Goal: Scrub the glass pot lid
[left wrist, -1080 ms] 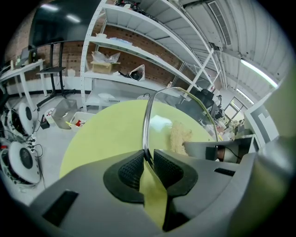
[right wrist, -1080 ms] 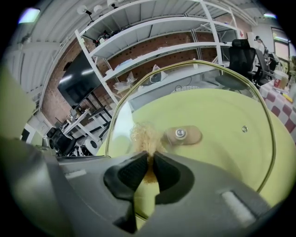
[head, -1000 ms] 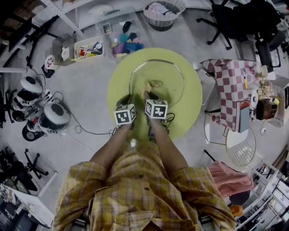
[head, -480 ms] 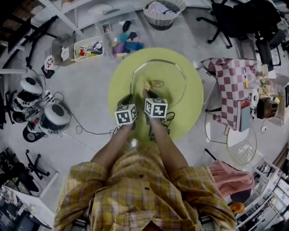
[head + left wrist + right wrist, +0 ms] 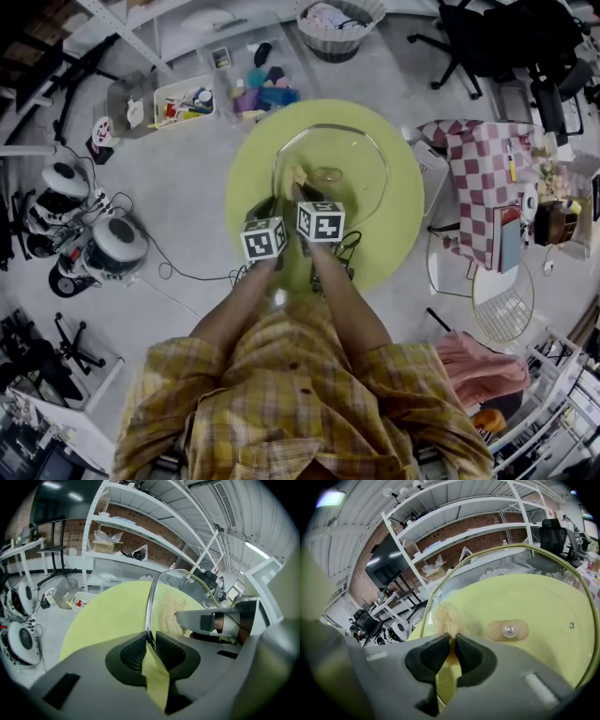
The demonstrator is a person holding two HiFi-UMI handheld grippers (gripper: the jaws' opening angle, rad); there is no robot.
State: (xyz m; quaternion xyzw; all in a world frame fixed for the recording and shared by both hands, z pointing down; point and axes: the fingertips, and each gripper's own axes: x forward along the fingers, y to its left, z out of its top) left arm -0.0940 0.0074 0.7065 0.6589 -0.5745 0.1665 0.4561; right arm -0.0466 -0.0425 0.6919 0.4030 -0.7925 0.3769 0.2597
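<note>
Nearest the head camera, a person in a yellow plaid shirt [image 5: 300, 394] reaches both forearms forward over a round lime-green table [image 5: 251, 192].

The left gripper [image 5: 149, 645] has its jaws pressed onto the metal rim of the glass pot lid [image 5: 150, 603], one pad on each face of the glass. From the head view this gripper [image 5: 274, 208] holds the lid's near-left edge, and its marker cube [image 5: 263, 239] sits just beside the right one [image 5: 322, 222].

The right gripper [image 5: 452, 642] pinches a tan scrubbing pad [image 5: 447, 616] between closed jaws. The pad's frayed end lies against the glass near the lid's left rim. In the head view that gripper [image 5: 300, 192] reaches over the lid's near part, with the scrubbing pad [image 5: 298, 178] at its tip.

The glass pot lid [image 5: 352, 150] is above the middle of the table and tilted, and the green tabletop shows through it. Its central knob fitting [image 5: 507, 630] lies right of the pad.

Beyond the table, on the grey floor, stand a clear bin of small items [image 5: 185, 100] and a round basket [image 5: 339, 21]. A red-checked cloth [image 5: 487, 173] lies to the right. White shelving [image 5: 140, 524] stands against a brick wall.
</note>
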